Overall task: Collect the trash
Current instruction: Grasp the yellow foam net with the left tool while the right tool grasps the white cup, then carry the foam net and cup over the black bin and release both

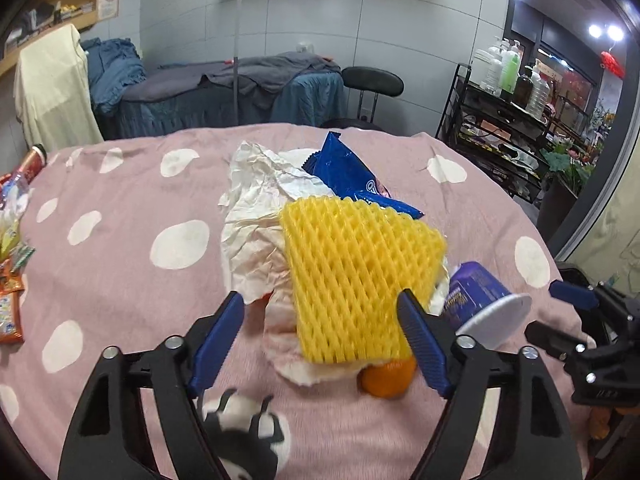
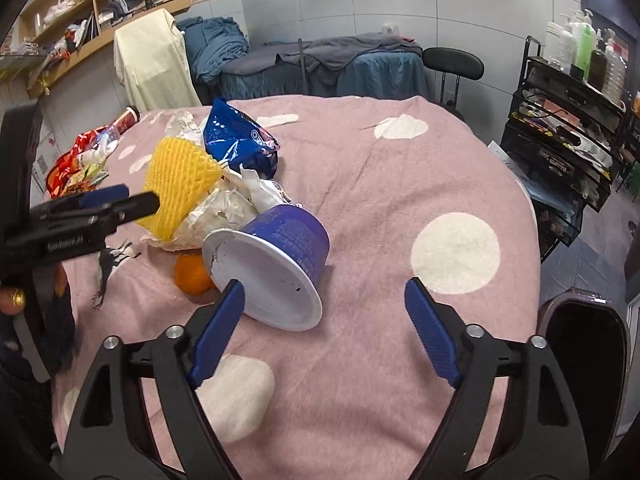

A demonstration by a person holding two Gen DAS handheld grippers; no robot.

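Observation:
A heap of trash lies on the pink dotted cloth [image 1: 120,240] [image 2: 400,200]. It holds a yellow foam net [image 1: 352,276] [image 2: 180,176], crumpled white paper [image 1: 256,208] [image 2: 228,208], a blue snack wrapper [image 1: 352,176] [image 2: 240,140] and an orange [image 1: 388,380] [image 2: 192,276]. A purple cup [image 1: 476,292] [image 2: 288,236] lies on its side beside them. My left gripper [image 1: 322,320] [image 2: 132,200] is open, its jaws either side of the net's near end. My right gripper [image 2: 324,312] [image 1: 560,316] is open around the cup's white rim, whose edge is by the left finger.
Snack packets [image 1: 12,280] [image 2: 76,164] and a red can [image 1: 32,160] [image 2: 126,118] lie at the table's left edge. A black shelf cart with bottles [image 1: 512,120] [image 2: 560,120] stands to the right, a chair [image 1: 372,84] behind, and a dark bin [image 2: 580,340] at the near right.

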